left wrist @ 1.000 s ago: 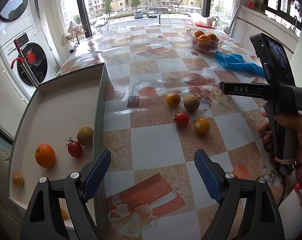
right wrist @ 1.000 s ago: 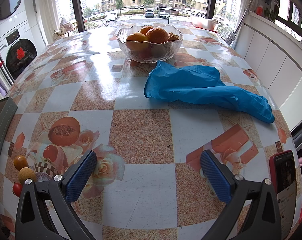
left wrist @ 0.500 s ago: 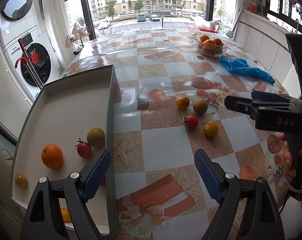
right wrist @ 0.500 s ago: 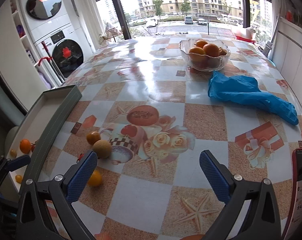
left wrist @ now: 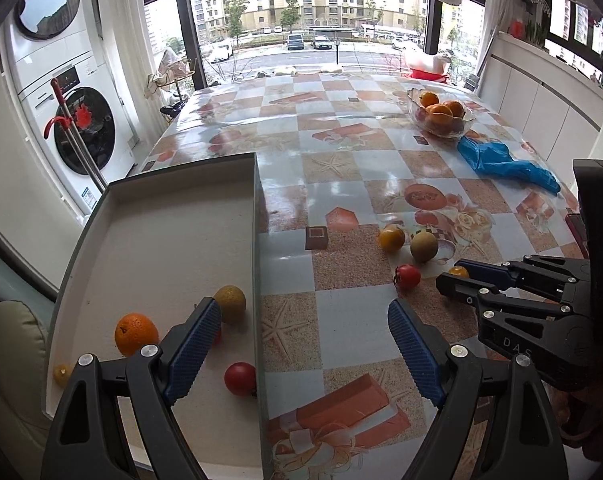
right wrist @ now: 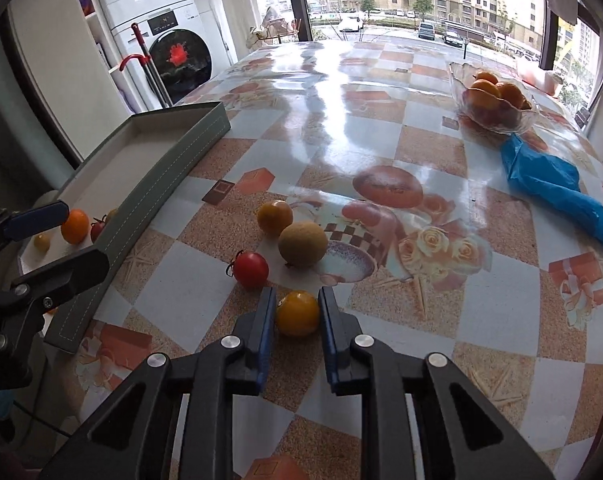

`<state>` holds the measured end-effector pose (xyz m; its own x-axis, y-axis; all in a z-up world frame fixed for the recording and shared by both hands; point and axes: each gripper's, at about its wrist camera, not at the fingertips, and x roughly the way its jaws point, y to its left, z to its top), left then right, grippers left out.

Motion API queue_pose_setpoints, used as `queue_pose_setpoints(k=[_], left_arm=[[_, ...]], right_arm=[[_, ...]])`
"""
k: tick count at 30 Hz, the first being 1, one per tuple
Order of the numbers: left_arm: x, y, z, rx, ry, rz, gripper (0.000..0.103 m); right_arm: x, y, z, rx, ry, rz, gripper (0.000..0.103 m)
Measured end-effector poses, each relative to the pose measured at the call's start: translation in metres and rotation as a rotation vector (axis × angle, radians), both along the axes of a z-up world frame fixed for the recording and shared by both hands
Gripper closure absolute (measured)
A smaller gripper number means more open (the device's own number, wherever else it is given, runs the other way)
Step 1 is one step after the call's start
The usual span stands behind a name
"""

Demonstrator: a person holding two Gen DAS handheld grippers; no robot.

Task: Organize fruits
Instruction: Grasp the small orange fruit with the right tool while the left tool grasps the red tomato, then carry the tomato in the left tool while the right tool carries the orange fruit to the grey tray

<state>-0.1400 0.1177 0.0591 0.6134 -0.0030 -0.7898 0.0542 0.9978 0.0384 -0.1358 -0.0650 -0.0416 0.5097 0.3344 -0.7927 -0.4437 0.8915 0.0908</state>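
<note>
Clamping the right gripper [right wrist: 295, 314] onto a yellow tomato [right wrist: 297, 313] on the table [right wrist: 381, 128], three loose fruits were left beyond it; several already sat in the tray [left wrist: 257, 240]. Left gripper [left wrist: 303, 346] hung wide apart, empty, over the tray's raised wall. Plenty of bare tabletop further back.

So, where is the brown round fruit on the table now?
In the right wrist view the brown round fruit lies on the table left of centre, touching the yellow-orange fruit, right of the red tomato.
</note>
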Motion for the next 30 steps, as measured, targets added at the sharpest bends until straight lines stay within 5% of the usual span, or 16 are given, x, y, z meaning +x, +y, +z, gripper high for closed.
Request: queue_pose_setpoints(k=[7, 14, 16, 20, 22, 30], left_arm=[[0.027, -0.047, -0.017, -0.012, 0.046, -0.100, 0.016], [0.044, -0.065, -0.033, 0.018, 0.073, -0.098, 0.018], [0.046, -0.064, -0.038, 0.001, 0.105, -0.096, 0.042], [0.047, -0.058, -0.045, -0.040, 0.124, -0.076, 0.057], [0.047, -0.058, -0.044, -0.047, 0.121, -0.088, 0.080], [0.032, -0.049, -0.029, -0.090, 0.089, -0.083, 0.080]], right_arm=[[-0.007, -0.056, 0.004, 0.045, 0.024, -0.118, 0.079], [-0.013, -0.073, 0.005, 0.068, 0.023, -0.144, 0.079], [-0.012, -0.074, 0.006, 0.077, 0.023, -0.145, 0.079], [-0.013, -0.075, 0.008, 0.088, 0.017, -0.142, 0.079], [-0.013, -0.074, 0.008, 0.090, 0.019, -0.142, 0.079], [-0.017, -0.065, 0.011, 0.082, 0.024, -0.133, 0.079]])
